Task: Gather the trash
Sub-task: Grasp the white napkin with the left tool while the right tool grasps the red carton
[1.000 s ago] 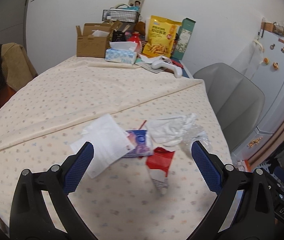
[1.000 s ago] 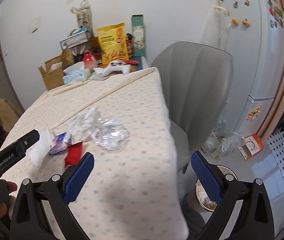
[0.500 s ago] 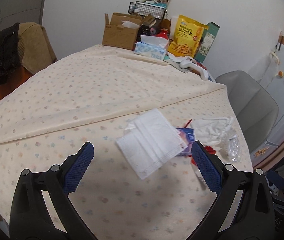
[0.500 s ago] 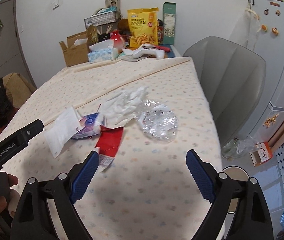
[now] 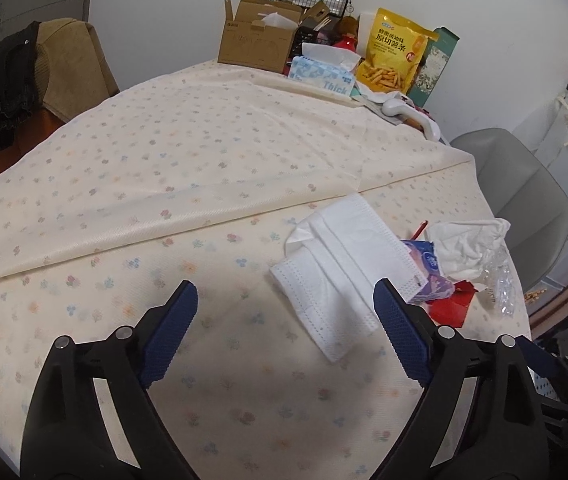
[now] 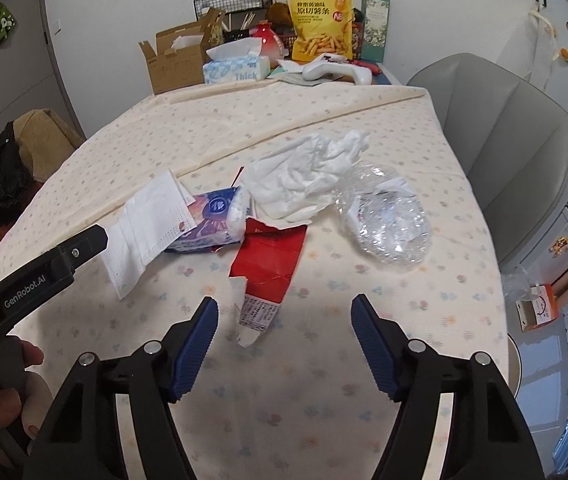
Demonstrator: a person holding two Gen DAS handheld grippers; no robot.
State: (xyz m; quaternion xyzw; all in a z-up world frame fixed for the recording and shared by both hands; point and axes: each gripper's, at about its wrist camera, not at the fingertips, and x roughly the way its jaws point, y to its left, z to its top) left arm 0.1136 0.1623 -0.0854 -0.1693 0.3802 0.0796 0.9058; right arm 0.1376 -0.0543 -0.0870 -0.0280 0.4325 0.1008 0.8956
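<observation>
Both grippers hover over the table (image 5: 204, 152), which is covered in a floral cloth. Left gripper (image 5: 284, 312): jaws spread wide, holding nothing. Right gripper (image 6: 284, 320): jaws also apart, empty.

Landmark: white face mask (image 5: 344, 272), flat on the cloth.
- Blue tissue pack (image 6: 212, 220) lies just right of the mask, partly under its edge.
- Torn red wrapper (image 6: 272, 260) lies beside the pack, nearer the right gripper, its white end between that gripper's fingers in view.
- Crumpled white tissue (image 6: 304, 172) sits beyond the pack, touching it.
- Crushed clear plastic (image 6: 388, 220) is farthest right from the mask, near the table edge.
</observation>
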